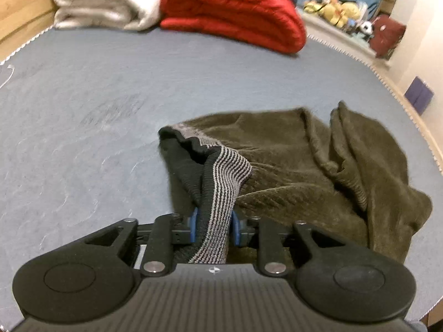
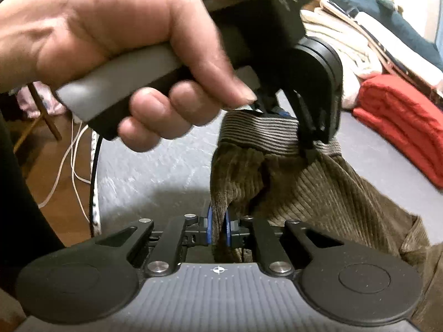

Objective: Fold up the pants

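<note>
One pair of olive-brown corduroy pants [image 1: 318, 166] lies bunched on the blue-grey bed surface [image 1: 97, 96], its grey-and-black striped waistband [image 1: 221, 188] raised off the bed. The left gripper [image 1: 213, 228] is clamped on that waistband. The right gripper [image 2: 218, 229] pinches a fold of corduroy just below it. A person's hand [image 2: 116, 41] wraps the left gripper's handle, tilted downward.

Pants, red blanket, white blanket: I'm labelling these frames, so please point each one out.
pants [image 1: 290, 166]: left wrist view, on the olive corduroy spread over the bed.
red blanket [image 1: 232, 11]: left wrist view, on the top of the folded stack.
white blanket [image 1: 105, 2]: left wrist view, on its folded front.
</note>
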`<state>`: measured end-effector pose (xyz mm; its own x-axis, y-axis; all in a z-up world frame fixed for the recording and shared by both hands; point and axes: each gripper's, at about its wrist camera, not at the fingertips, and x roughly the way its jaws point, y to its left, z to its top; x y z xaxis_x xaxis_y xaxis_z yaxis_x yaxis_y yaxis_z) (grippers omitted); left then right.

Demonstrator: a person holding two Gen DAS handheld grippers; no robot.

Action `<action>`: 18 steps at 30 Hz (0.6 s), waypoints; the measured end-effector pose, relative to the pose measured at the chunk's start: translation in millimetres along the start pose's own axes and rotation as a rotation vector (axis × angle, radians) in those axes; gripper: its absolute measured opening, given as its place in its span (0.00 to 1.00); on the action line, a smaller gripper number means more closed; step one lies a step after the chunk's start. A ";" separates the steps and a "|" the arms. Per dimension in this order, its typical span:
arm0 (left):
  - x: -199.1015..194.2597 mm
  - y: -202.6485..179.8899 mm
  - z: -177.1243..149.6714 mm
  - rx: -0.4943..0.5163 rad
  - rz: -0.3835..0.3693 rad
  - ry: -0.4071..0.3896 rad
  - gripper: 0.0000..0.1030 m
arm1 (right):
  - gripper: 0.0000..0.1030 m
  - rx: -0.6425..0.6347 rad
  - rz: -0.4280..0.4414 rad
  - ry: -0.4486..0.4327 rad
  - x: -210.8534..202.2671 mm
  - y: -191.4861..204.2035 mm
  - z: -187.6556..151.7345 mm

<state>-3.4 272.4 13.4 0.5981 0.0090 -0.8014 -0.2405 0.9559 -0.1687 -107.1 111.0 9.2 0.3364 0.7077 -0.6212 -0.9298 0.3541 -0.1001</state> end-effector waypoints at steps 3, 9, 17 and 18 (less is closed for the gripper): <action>-3.6 -1.4 0.9 -0.010 0.081 -0.010 0.44 | 0.17 0.054 -0.011 0.036 -1.8 -9.8 -7.5; -20.2 -49.5 20.7 0.040 0.087 -0.121 0.68 | 0.41 0.182 -0.094 0.033 -44.1 -59.6 -17.9; -21.8 -128.2 26.1 0.003 0.001 -0.205 0.68 | 0.43 0.344 -0.403 -0.025 -102.9 -144.7 -58.9; -21.0 -135.1 24.8 0.011 0.018 -0.208 0.68 | 0.44 0.360 -0.449 -0.017 -106.9 -157.2 -63.8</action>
<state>35.5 150.3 67.2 0.7392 0.0854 -0.6681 -0.2451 0.9580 -0.1487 -6.5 -59.3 41.8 0.6919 0.4482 -0.5660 -0.5864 0.8062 -0.0784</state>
